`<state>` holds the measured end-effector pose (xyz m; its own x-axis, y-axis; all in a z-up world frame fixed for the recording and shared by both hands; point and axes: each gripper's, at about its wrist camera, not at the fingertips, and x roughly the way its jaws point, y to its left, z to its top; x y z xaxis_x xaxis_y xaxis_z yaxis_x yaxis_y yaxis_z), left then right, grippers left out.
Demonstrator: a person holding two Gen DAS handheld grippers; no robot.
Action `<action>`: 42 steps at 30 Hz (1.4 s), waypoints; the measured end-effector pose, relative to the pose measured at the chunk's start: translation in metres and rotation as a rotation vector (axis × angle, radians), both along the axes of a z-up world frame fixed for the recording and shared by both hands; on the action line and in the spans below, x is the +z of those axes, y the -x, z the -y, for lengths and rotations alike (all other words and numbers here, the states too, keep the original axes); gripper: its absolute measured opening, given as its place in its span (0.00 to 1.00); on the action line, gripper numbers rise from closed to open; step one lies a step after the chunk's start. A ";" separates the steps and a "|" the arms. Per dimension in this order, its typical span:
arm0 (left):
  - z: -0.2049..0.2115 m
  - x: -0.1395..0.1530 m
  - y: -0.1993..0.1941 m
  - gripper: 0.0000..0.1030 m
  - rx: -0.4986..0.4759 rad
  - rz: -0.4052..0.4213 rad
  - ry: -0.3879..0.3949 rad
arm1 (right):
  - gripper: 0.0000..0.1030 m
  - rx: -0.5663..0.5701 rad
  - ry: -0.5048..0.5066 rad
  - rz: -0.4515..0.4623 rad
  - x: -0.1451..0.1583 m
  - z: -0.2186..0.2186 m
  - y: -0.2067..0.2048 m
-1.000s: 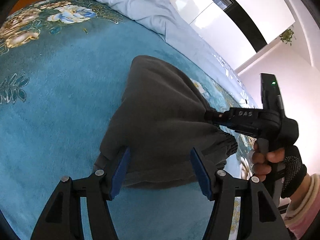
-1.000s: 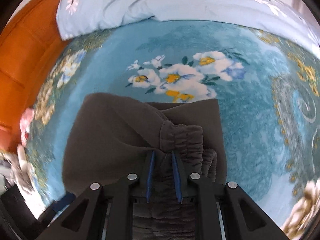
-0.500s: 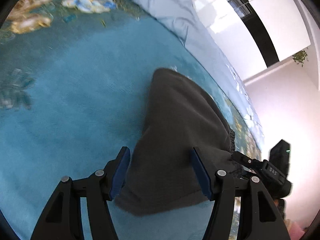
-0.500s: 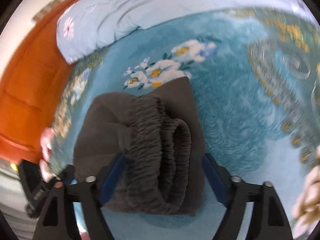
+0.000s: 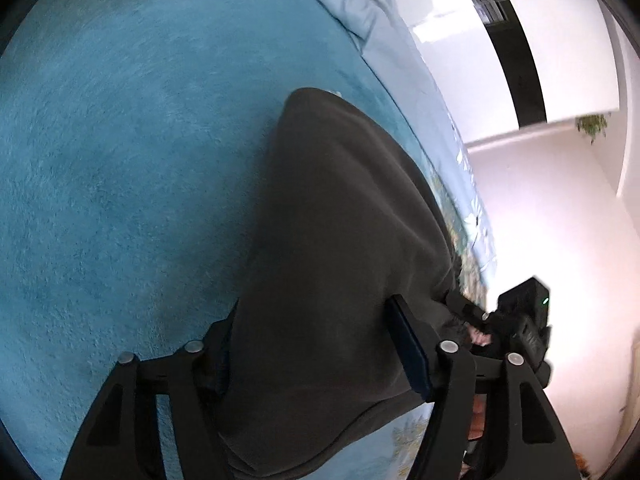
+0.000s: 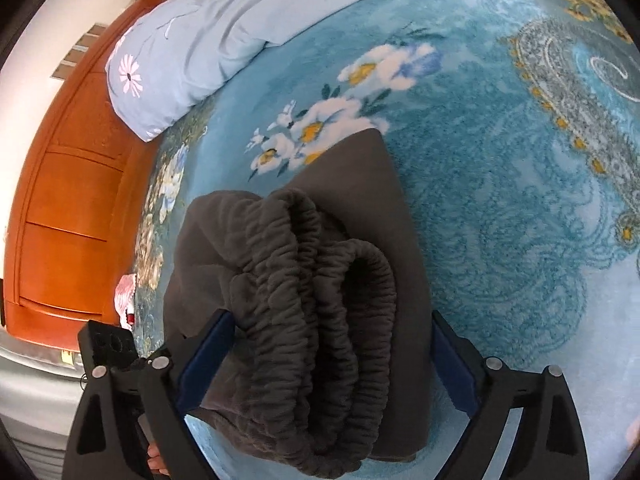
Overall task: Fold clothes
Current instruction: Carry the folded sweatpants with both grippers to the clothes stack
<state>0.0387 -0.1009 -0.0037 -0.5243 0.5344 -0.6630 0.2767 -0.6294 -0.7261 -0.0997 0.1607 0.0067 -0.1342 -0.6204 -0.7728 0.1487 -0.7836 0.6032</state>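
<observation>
A teal floral blanket (image 6: 500, 208) covers the bed, its white and yellow flower cluster (image 6: 332, 120) lying toward 12 o'clock in the right wrist view. A pale blue duvet (image 6: 208, 40) is bunched at 11 o'clock, touching the blanket's far edge. An orange wooden headboard (image 6: 72, 200) stands at 9 o'clock. In the left wrist view, a green hanging plant (image 5: 592, 126) shows at 2 o'clock on the white wall (image 5: 552, 220).
</observation>
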 end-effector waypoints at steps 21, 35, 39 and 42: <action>-0.165 0.103 0.010 0.47 -0.307 -0.098 0.129 | 0.69 -0.169 0.056 -0.145 0.096 -0.160 -0.059; -0.398 0.175 0.002 0.47 -0.667 -0.221 0.162 | 0.69 -0.490 0.037 -0.303 0.166 -0.404 -0.157; -0.472 0.177 -0.006 0.47 -0.760 -0.224 0.169 | 0.69 -0.585 0.017 -0.321 0.170 -0.472 -0.188; -0.519 0.173 -0.012 0.47 -0.811 -0.226 0.192 | 0.69 -0.645 0.001 -0.323 0.166 -0.515 -0.207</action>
